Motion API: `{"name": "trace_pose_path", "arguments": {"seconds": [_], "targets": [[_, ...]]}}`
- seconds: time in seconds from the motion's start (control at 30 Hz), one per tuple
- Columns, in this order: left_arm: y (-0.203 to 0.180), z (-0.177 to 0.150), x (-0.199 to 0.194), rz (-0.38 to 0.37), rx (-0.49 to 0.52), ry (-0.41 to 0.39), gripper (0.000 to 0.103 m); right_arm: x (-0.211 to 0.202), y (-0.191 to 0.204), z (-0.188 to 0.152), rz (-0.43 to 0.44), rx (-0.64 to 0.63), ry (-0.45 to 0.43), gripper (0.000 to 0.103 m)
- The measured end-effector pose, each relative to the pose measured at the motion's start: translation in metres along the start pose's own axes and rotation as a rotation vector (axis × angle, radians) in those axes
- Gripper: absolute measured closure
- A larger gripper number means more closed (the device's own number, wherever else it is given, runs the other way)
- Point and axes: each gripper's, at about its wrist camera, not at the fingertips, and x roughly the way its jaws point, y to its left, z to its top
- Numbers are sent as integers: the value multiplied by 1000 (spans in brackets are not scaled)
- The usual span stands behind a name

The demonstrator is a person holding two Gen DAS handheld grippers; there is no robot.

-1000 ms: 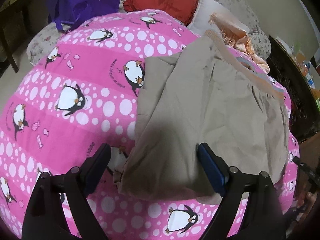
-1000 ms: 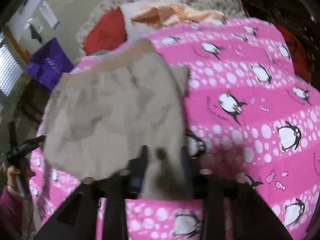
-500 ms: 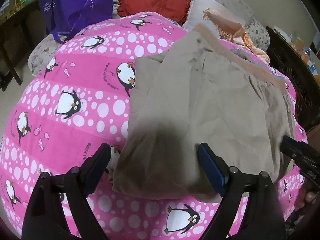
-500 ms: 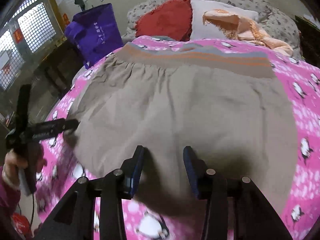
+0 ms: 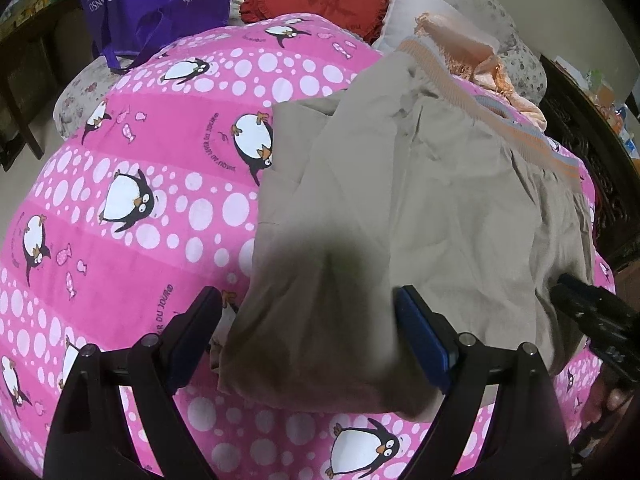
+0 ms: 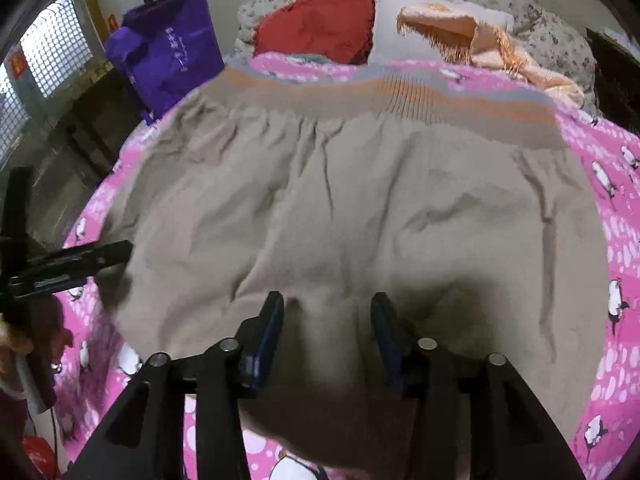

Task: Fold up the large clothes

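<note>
Now that the beige garment (image 6: 352, 216) has been let go by the right hand-held gripper (image 6: 326, 322), jaws narrowly parted, it lies spread; the left hand-held gripper (image 5: 308, 322) is held wide, ready for folding.

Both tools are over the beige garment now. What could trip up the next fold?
The beige garment already lies doubled and uneven at its left edge, so another fold may go crooked. The left tool and right tool both stand open, holding nothing; closing there could pinch the pink penguin blanket along with it.
</note>
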Motion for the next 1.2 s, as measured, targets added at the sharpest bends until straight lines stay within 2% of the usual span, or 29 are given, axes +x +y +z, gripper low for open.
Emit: {"name": "trace_pose_path", "arguments": {"seconds": [0.13,0.27,0.37,0.47,0.6,0.87,1.03,1.2], "targets": [[-2,0,0,8,0,0,14,-13,-5,10,16,23,-48,52],[-3,0,1,9,7,1,14,-4,-8,25,8,61,-62,50],[-1,1,2,7,4,8,14,15,-13,33,-41,86,-40,50],[0,3,3,4,1,18,14,46,-20,36,-80,99,32,50],[0,4,4,4,4,22,14,43,-13,41,-103,70,43,50],[5,8,4,-16,-11,21,14,7,-14,37,-68,61,-26,49],[19,16,3,-120,-71,21,14,-5,-26,26,9,125,-43,47],[31,25,5,-137,-113,0,13,-4,-34,14,33,145,-28,44]]}}
